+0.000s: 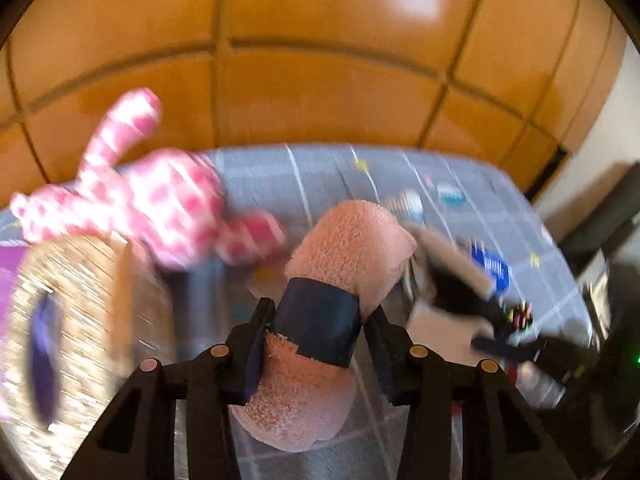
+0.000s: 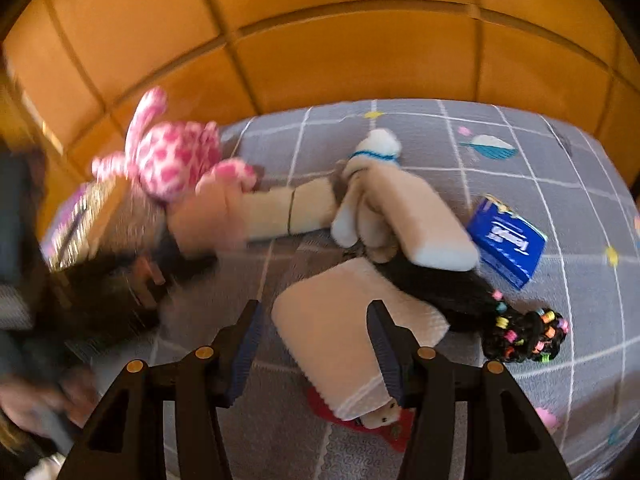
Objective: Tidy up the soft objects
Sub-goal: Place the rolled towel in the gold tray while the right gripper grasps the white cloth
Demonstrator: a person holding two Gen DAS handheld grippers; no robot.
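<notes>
My left gripper [image 1: 318, 340] is shut on a rolled pink fluffy towel [image 1: 344, 248] with a dark band, lifted off the grey checked bedspread [image 1: 312, 176]. The same pink roll [image 2: 204, 216] shows blurred in the right wrist view. A pink-and-white plush rabbit [image 1: 152, 200] [image 2: 172, 156] lies over the rim of a woven basket [image 1: 80, 300] [image 2: 80, 220] on the left. My right gripper [image 2: 314, 340] stands open above a folded cream towel [image 2: 340, 320], which lies on the bedspread [image 2: 520, 160]. Its left finger is clear of the cloth.
On the bed lie a beige rolled towel [image 2: 296, 212], a white plush dog [image 2: 376, 148], a beige cushion-like plush [image 2: 420, 220], a blue tissue pack [image 2: 508, 240] and black beaded hair [image 2: 520, 336]. A red item [image 2: 360, 416] sticks out under the cream towel. An orange padded headboard [image 2: 360, 40] stands behind.
</notes>
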